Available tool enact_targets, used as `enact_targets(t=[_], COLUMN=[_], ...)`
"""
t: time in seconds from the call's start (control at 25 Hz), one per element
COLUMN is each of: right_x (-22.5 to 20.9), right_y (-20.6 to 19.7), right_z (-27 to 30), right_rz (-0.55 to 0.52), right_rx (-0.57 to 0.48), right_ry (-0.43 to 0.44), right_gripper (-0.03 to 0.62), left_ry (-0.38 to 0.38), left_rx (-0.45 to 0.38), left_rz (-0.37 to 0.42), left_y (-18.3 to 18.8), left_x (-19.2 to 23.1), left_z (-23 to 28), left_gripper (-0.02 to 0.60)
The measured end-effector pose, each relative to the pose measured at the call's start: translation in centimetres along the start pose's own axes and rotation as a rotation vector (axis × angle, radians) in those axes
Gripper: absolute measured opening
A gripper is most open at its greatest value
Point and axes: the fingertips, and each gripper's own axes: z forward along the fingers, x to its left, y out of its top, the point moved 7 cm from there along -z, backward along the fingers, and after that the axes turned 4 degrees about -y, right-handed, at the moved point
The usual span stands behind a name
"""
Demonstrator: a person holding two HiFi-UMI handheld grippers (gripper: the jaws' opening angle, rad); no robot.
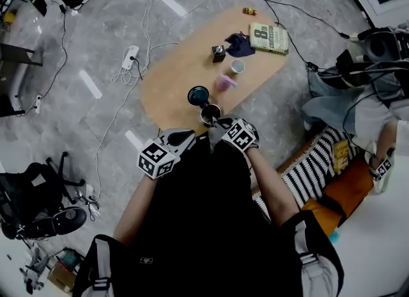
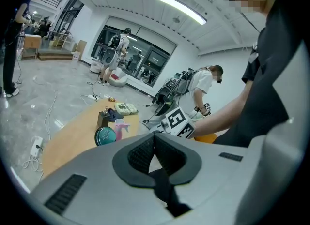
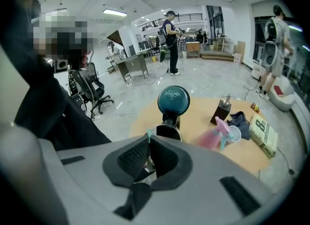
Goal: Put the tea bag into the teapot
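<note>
At the lower end of the oval wooden counter [image 1: 172, 78], just above the middle of the head view, the dark teapot [image 1: 211, 114] stands with its round teal lid [image 1: 198, 95] touching it on the upper left. The right tongs [image 3: 149, 139] are clenched on the tea bag [image 3: 148, 134]: its green tag pokes out at the tips and a pale scrap shows between the pads. In the right gripper view the teapot's open mouth sits just beyond those tips, centre frame, with the lid rising upright behind it. The left tongs [image 2: 155, 138] are clenched too, with nothing in them, and hang off the counter's edge to the lower left of the teapot in the head view. Higher up the counter lie a pink spray bottle [image 1: 224, 83], a white cup [image 1: 237, 66], a small dark dispenser [image 1: 218, 53], a dark blue cloth [image 1: 241, 45] and, toward the upper right, a book [image 1: 269, 38]
</note>
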Motion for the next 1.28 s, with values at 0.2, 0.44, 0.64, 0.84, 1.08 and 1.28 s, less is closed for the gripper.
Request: enact_targets(t=[0.2, 0.44, 0.64, 0.84, 1.08, 1.28], right_x=[-1.0, -1.5, -1.7, -1.7, -1.7, -1.6], right_y=[-1.1, -1.6, -1.2, -0.6, -0.6, -0.1], right_z=[2.1, 3.8, 4.7, 5.0, 4.9, 4.5], right_rz=[0.024, 0.030, 0.043, 0.042, 0.033, 0.030], right_rx=[0.044, 0.078, 0.071, 0.063, 0.063, 0.050], right_ry=[0.005, 0.021, 0.028, 0.028, 0.026, 0.021], right_gripper=[0.014, 0.014, 0.014, 0.015, 0.071, 0.107], left_ry=[-0.002, 0.023, 0.027, 0.028, 0.027, 0.022], left_rx=[0.005, 0.016, 0.026, 0.026, 0.026, 0.021], left_rz=[0.005, 0.000, -0.001, 0.003, 0.007, 0.009], left_y=[0.8, 0.8, 0.8, 1.2, 1.0, 1.1], left_x=[0.0, 0.7, 0.9, 0.9, 0.4, 0.3], left_z=[0.2, -0.4, -0.1, -0.1, 0.1, 0.1], left_gripper=[0.009, 0.009, 0.009, 0.009, 0.009, 0.009])
